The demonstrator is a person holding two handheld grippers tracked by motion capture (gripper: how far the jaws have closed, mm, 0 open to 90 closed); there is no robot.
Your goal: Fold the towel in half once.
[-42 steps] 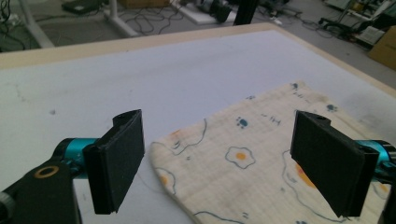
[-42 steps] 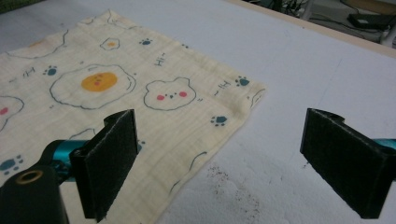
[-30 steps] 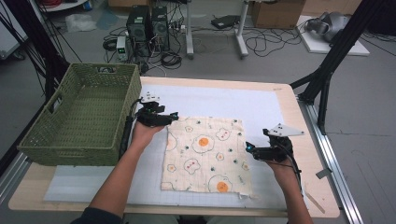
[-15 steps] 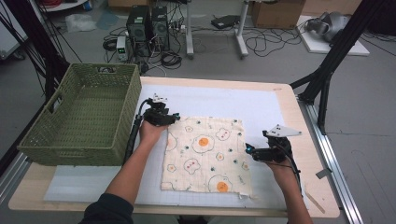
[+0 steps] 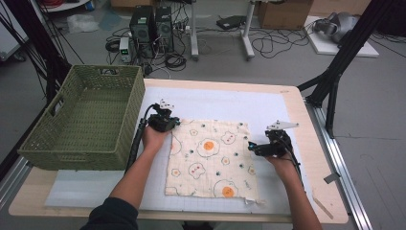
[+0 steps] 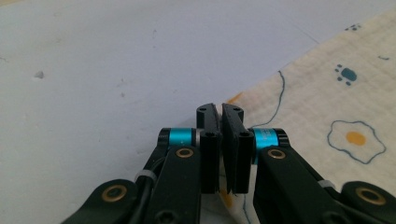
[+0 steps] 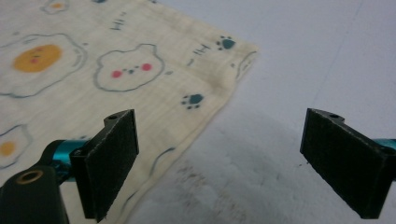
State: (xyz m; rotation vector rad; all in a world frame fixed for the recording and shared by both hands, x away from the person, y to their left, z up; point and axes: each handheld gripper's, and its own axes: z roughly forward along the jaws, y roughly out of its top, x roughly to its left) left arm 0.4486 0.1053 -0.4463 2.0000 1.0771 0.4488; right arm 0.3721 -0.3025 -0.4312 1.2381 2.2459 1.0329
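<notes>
A cream cloth (image 5: 210, 158) printed with fried eggs and bears lies flat on the white mat. My left gripper (image 5: 176, 123) sits at the cloth's far left corner. Its jaws have just been closing and now stand shut on that corner. In the left gripper view the pads (image 6: 208, 135) meet over the cloth's edge (image 6: 336, 102), with fabric showing under them. My right gripper (image 5: 250, 145) hovers low at the cloth's right edge with its jaws wide open. In the right gripper view (image 7: 219, 140) the left pad (image 7: 112, 158) is over the cloth (image 7: 93, 70), the other over bare mat.
A green woven basket (image 5: 136, 103) stands at the table's left, close to my left forearm. The white mat (image 5: 230, 100) covers most of the wooden table (image 5: 297, 110). A black stand leg (image 5: 335, 81) rises by the far right corner. Computers and cables lie on the floor behind.
The left gripper has come down onto the cloth's far left corner and its jaws have shut on it. The right gripper has edged left toward the cloth's right edge, still open.
</notes>
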